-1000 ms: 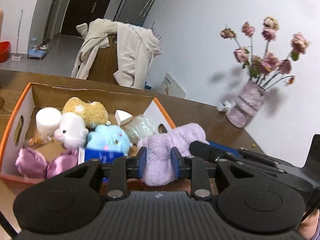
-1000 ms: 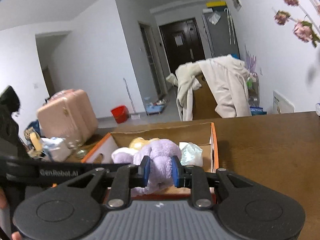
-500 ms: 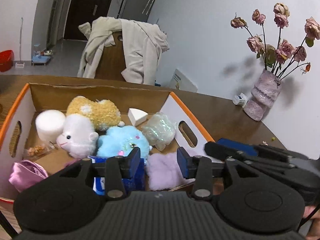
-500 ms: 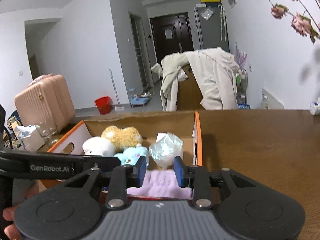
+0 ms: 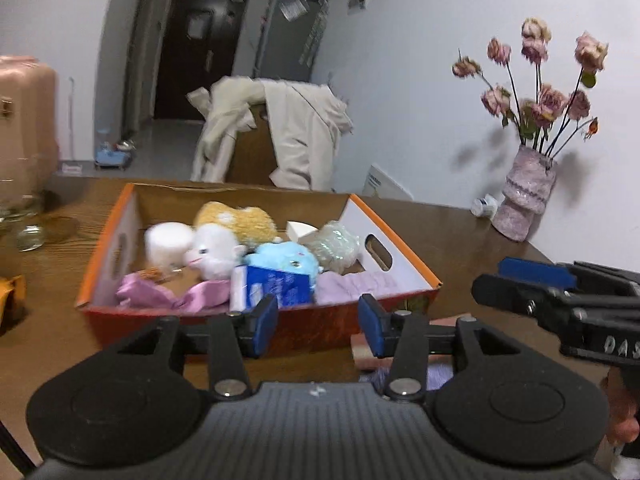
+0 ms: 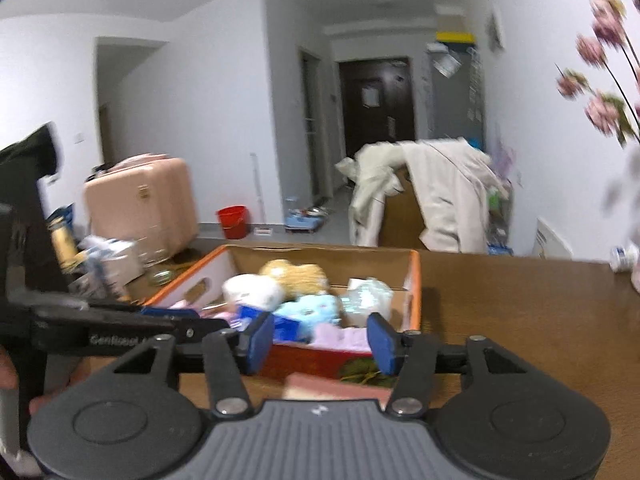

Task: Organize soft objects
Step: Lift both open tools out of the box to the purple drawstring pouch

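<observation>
An orange-rimmed cardboard box on the wooden table holds several soft toys: a yellow plush, a white plush, a blue plush and a lilac plush lying at the box's near right corner. My left gripper is open and empty, just in front of the box's near wall. My right gripper is open and empty, also in front of the box. It shows at the right of the left wrist view.
A pink flat object lies on the table just before the box. A vase of dried roses stands at the back right by the wall. A chair draped with a coat is behind the table. Glass jars stand at the left.
Both grippers held the lilac plush over the box, let it go into the box's near right corner, opened wide and drew back in front of the box.
</observation>
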Demonstrator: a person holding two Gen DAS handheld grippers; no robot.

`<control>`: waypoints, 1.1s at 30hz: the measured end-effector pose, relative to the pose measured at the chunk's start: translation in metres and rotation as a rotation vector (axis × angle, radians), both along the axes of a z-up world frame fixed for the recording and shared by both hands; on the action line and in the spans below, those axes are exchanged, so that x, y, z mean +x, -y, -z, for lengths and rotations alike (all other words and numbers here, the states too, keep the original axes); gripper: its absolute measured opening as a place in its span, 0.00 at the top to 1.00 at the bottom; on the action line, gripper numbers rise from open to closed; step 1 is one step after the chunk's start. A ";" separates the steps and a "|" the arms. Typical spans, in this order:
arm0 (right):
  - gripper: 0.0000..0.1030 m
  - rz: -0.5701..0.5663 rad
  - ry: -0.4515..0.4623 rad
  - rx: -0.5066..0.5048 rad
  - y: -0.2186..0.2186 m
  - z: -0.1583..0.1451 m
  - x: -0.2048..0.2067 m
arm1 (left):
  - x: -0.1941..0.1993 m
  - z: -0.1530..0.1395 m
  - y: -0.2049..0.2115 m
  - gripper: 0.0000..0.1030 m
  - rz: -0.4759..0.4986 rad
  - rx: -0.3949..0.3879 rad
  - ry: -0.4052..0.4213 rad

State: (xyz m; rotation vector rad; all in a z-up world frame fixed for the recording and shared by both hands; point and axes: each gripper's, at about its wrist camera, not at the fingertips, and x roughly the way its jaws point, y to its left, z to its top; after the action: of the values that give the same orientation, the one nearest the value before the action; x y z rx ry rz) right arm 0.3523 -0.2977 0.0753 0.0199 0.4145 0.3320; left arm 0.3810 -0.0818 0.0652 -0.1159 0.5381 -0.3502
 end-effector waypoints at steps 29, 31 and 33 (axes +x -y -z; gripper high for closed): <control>0.32 0.111 -0.044 0.036 0.016 0.043 -0.163 | -0.175 0.011 -0.025 0.35 -0.093 0.032 0.038; 0.32 0.132 -0.050 0.038 0.022 0.046 -0.158 | -0.168 0.015 -0.019 0.35 -0.080 0.034 0.026; 0.32 0.153 -0.055 0.046 0.029 0.048 -0.151 | -0.161 0.018 -0.012 0.35 -0.062 0.036 0.017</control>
State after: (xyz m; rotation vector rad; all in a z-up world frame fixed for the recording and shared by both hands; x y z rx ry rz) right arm 0.2011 -0.3262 0.0268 0.1055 0.4569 0.1905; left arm 0.2198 -0.0698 0.0473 -0.0941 0.5226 -0.2809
